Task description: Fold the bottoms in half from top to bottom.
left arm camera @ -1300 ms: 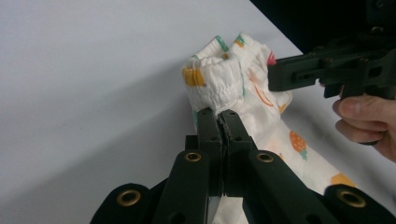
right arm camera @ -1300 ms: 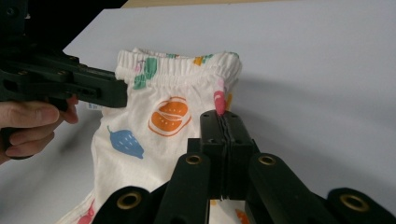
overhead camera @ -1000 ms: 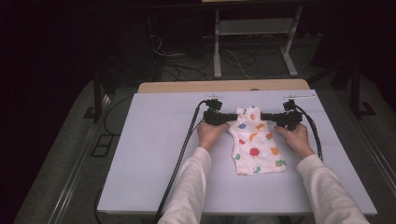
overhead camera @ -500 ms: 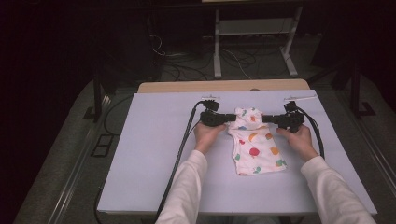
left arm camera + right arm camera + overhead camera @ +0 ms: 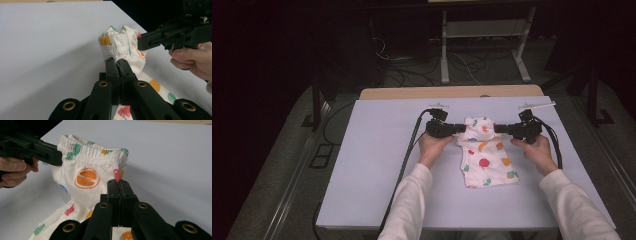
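A small white pair of shorts (image 5: pixel 486 154) printed with coloured food shapes lies near the middle of the pale table (image 5: pixel 377 150), its elastic waistband lifted at the far end. My left gripper (image 5: pixel 460 128) is shut on the waistband's left side, the cloth (image 5: pixel 117 43) bunching just past its tips (image 5: pixel 119 60). My right gripper (image 5: pixel 498 128) is shut on the waistband's right side, pinching the fabric (image 5: pixel 87 170) at its tips (image 5: pixel 120 182). The two grippers point at each other. The lower part of the shorts rests on the table.
A wooden strip (image 5: pixel 452 92) runs along the table's far edge. Black cables (image 5: pixel 404 165) trail from the left gripper over the near table edge, another (image 5: pixel 556 142) from the right gripper. Metal stand legs (image 5: pixel 444 55) and floor cables lie in the dark beyond.
Both grippers have lifted slightly with the waistband, and the top of the shorts has risen off the table while the legs stay down.
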